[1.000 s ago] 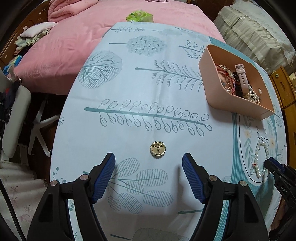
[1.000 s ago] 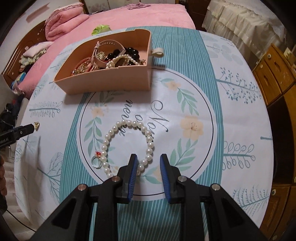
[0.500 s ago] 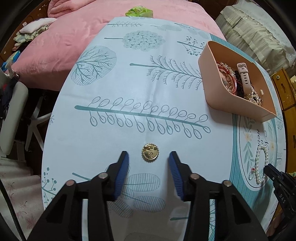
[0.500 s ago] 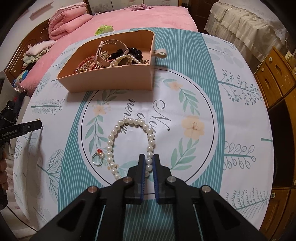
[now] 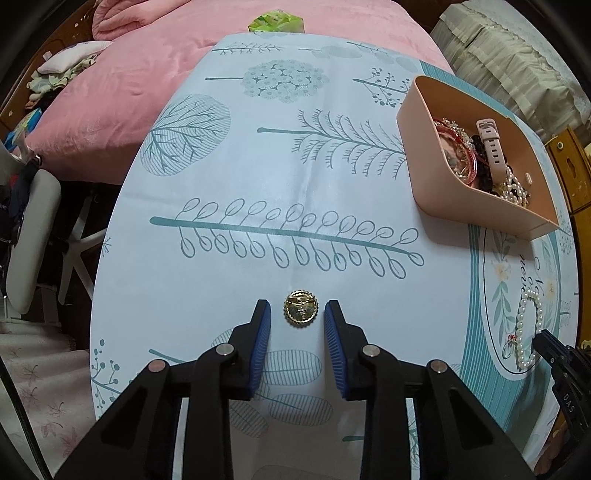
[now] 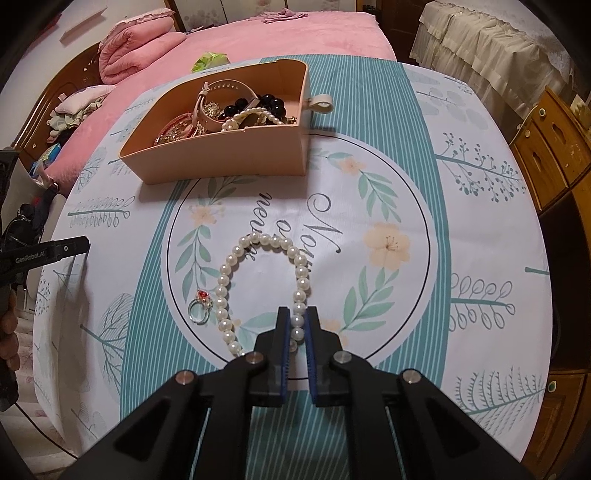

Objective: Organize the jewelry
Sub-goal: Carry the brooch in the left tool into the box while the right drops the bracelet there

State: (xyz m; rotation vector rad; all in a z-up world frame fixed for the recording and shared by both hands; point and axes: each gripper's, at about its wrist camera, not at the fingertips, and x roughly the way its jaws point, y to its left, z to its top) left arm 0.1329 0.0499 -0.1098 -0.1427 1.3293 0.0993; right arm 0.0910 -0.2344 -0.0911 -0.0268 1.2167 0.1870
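Note:
A round gold brooch (image 5: 300, 313) lies on the patterned tablecloth. My left gripper (image 5: 297, 314) is open, with a blue pad on each side of the brooch and a small gap to each. A white pearl bracelet (image 6: 258, 284) lies in the cloth's printed circle. My right gripper (image 6: 297, 318) is shut on the bracelet's right strand, which rests on the cloth. A silver ring with a red stone (image 6: 199, 308) lies left of the pearls. The pink jewelry box (image 6: 229, 155) holds a watch, beads and pearls; it also shows in the left wrist view (image 5: 476, 206).
A pink bed (image 5: 122, 92) borders the table's far side, with a green packet (image 5: 275, 22) on it. Wooden drawers (image 6: 554, 155) stand to the right. A white chair (image 5: 33, 236) stands off the table's left edge.
My left gripper's fingers have narrowed around the gold brooch. My right gripper has closed from a wide gap onto the pearl strand.

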